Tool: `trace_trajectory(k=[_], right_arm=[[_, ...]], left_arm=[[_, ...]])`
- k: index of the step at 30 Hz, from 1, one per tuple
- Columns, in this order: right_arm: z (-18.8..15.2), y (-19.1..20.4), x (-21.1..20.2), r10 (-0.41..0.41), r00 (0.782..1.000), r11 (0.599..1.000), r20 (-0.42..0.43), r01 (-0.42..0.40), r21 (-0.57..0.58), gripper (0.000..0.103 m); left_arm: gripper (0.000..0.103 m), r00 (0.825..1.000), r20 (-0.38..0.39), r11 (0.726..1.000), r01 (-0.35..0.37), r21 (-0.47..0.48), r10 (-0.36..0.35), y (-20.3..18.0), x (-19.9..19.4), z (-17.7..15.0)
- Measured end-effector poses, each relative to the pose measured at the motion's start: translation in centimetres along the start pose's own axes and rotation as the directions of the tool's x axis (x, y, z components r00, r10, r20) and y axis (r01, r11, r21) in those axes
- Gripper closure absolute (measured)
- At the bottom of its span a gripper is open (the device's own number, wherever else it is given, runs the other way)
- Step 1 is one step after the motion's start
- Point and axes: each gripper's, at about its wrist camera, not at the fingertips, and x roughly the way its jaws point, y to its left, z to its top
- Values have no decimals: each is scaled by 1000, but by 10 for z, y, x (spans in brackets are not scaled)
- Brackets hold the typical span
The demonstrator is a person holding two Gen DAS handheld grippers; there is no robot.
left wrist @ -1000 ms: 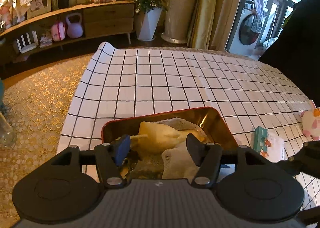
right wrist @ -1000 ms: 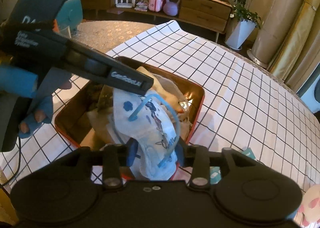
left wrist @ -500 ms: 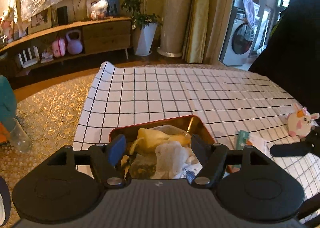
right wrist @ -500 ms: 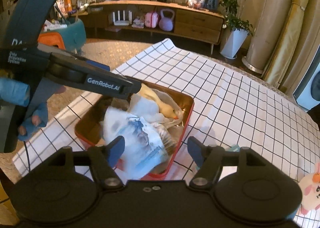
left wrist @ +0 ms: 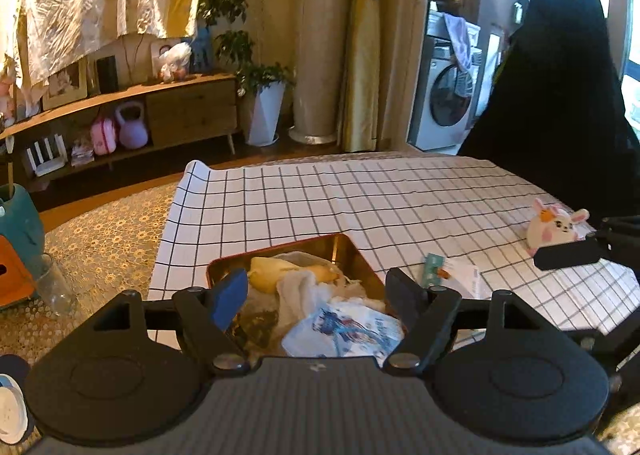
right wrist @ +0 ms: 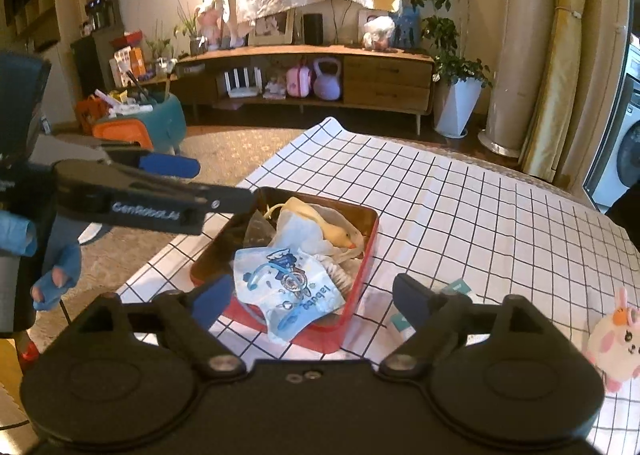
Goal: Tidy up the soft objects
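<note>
in the right wrist view, a hand in a blue fingerless glove (right wrist: 56, 281) is gripping the handle at the far left, and the left tongs (right wrist: 208, 191) are reaching from it over the near corner of the red metal tray with the gold inside (right wrist: 370, 243), slanting downward. they are standing apart with nothing between them, having just been widening. the tray is sitting on the white black-checked worktop (right wrist: 460, 215), probably serving as the bin for soft things. in it the white printed pouch with blue loops (right wrist: 286, 293) is lying on top, its near edge hanging over the rim, beside a yellow rubber duck (right wrist: 320, 225) and pale cloths. the right tongs (right wrist: 312, 301) are also gaping wide and empty above the pouch, angled down, having just been opening, which suggests a release. further right, a small teal-and-white packet (left wrist: 452, 275) and a pink-and-white plush bunny (right wrist: 616, 339) are lying outside the tray, likely next to go in.
</note>
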Motion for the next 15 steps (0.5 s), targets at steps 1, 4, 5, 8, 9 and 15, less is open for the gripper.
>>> trace_trajectory(k=[1,4,5,8,9,15], right_arm=[[-2,0,-4,0,1000,1000,6,0,7,13],[-10,-4,-16,7,999,1000,33,-8,29,10],[-14,-6,-21,7,999,999,46,-9,38,10],[-25,-10,-32,6,997,998,75,-11,66,8],[-28,-11,-36,2,996,997,88,-9,77,8],[-47,-12,-58,-15,986,996,167,0,95,4]], left_arm=[[27,1000,6,1000,3,3,-3,-2,-5,-3],[22,1000,31,1000,-1,16,1,-11,-18,-11],[20,999,41,1000,-8,18,7,-13,-22,-13],[20,998,64,999,-14,30,12,-21,-32,-20],[20,998,69,999,-15,38,12,-24,-36,-22],[14,994,108,998,0,67,-7,-43,-54,-33]])
